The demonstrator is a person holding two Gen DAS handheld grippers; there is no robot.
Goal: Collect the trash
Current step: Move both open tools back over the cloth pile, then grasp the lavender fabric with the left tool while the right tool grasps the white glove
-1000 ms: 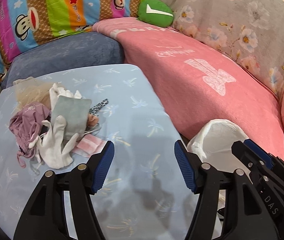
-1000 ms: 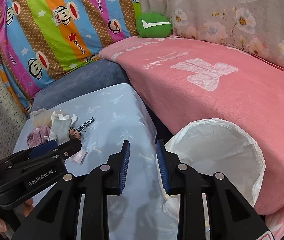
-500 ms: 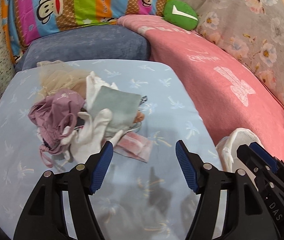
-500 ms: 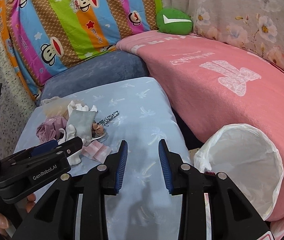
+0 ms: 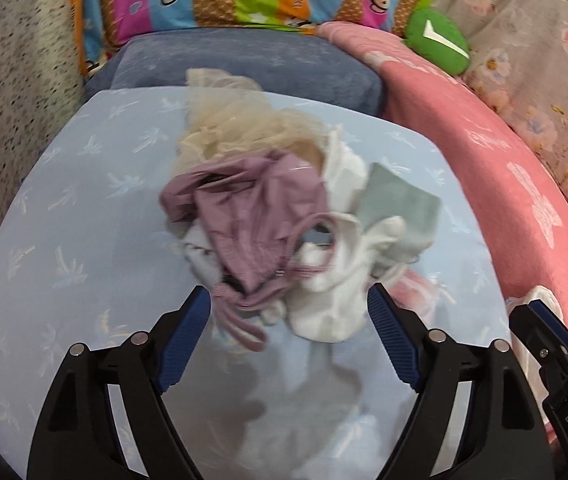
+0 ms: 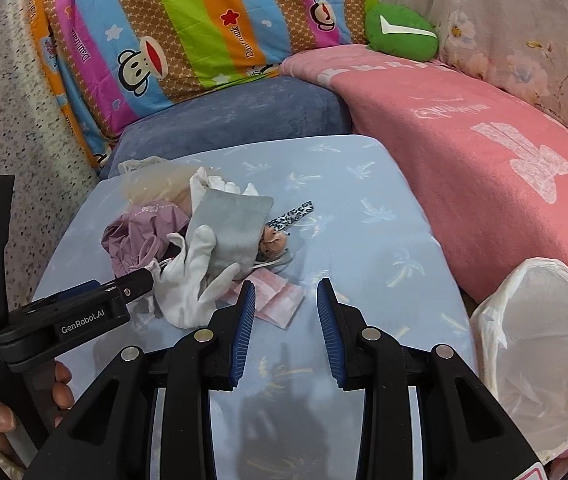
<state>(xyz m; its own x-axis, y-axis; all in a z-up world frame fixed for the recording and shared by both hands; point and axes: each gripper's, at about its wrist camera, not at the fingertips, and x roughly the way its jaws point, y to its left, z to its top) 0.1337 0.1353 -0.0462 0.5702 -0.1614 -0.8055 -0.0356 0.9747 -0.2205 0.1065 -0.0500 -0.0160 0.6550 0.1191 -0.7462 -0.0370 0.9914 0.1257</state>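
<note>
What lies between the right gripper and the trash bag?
Only bare blue cushion between right gripper and trash bag, seen in the right wrist view.

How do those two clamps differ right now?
The left gripper gapes wide and has just been opening at the rag pile; the right gripper stands narrower, over bare sheet near pink paper. Both are black with blue pads, holding nothing.

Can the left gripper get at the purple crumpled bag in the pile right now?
Probably yes. The left gripper, its jaws just opened wider, faces the purple bag on top of the pile with nothing between; only the white glove crowds its right side.
</note>
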